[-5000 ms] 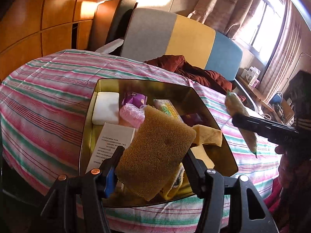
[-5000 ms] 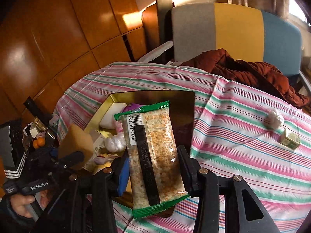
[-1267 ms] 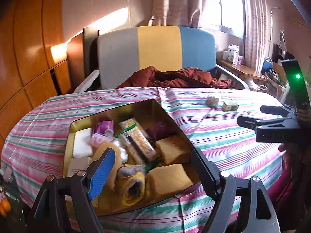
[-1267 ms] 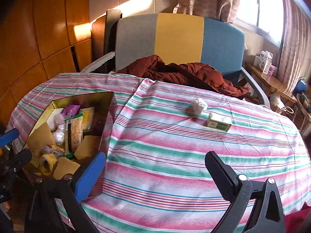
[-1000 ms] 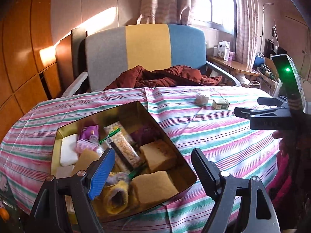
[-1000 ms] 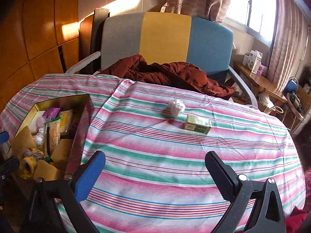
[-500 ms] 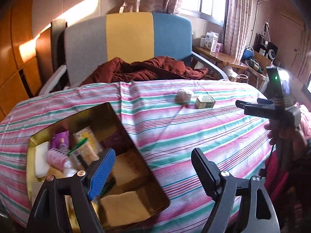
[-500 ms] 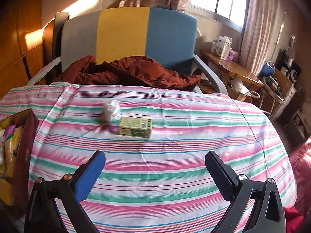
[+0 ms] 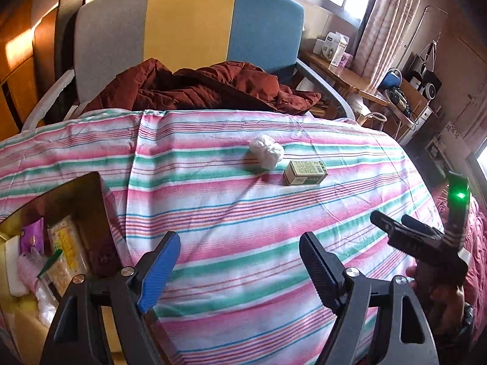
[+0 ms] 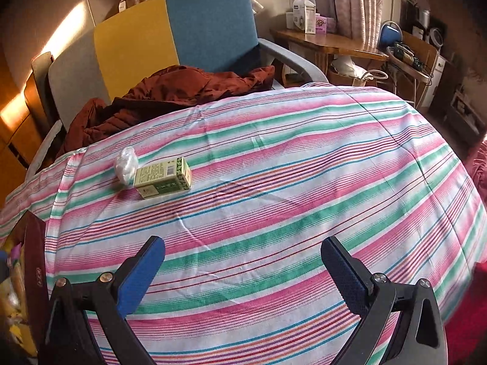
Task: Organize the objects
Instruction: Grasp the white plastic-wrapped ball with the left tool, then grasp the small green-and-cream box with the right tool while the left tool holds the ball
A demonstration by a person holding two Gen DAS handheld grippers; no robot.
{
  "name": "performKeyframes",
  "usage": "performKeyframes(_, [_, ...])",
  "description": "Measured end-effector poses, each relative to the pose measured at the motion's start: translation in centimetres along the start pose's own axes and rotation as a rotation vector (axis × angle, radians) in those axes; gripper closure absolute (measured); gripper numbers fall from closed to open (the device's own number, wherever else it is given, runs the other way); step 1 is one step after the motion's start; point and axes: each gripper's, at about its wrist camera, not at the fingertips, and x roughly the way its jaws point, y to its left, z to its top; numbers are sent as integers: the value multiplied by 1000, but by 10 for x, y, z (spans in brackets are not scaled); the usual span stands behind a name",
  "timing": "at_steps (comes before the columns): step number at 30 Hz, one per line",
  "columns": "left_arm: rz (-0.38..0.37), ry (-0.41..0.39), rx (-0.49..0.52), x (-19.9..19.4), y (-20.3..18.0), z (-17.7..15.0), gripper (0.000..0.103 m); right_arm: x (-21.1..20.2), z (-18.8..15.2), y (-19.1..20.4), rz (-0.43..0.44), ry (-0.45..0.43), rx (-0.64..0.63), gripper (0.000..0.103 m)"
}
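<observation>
Both claws now empty, spread wide: left gripper (image 9: 236, 257), right gripper (image 10: 243, 261). Swung from tin (image 9: 91, 194) toward box (image 10: 163, 180) and wad (image 10: 126, 161) at ten o'clock — next pickups, likely.

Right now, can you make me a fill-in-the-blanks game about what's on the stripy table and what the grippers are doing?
1. The small green box lies right beside a crumpled ball of white ____.
2. Both the left gripper and the right gripper are wide ____.
3. The gold tin full of things sits at the table's ____ edge.
4. A dark red ____ is heaped on the chair.

Missing words: plastic; open; left; jacket
</observation>
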Motion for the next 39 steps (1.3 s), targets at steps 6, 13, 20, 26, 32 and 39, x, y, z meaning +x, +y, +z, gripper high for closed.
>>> performKeyframes(6, [-92,103,-107,50,-3,29,21,-3,-3,9,15,9,-48,0])
performKeyframes(13, [-110,147,-229,111,-1,66,21,-3,-3,7,54,35,-31,0])
performKeyframes(20, [-78,138,-220,163,-17,105,21,0,-3,9,86,60,-28,0])
performKeyframes(26, [2,161,-162,205,-24,113,29,5,-3,6,91,77,-11,0])
performKeyframes(32, [97,145,-35,197,-22,100,67,7,-2,4,84,82,-4,0])
performKeyframes(39, [104,176,24,166,-11,63,67,10,-4,7,55,83,-26,0])
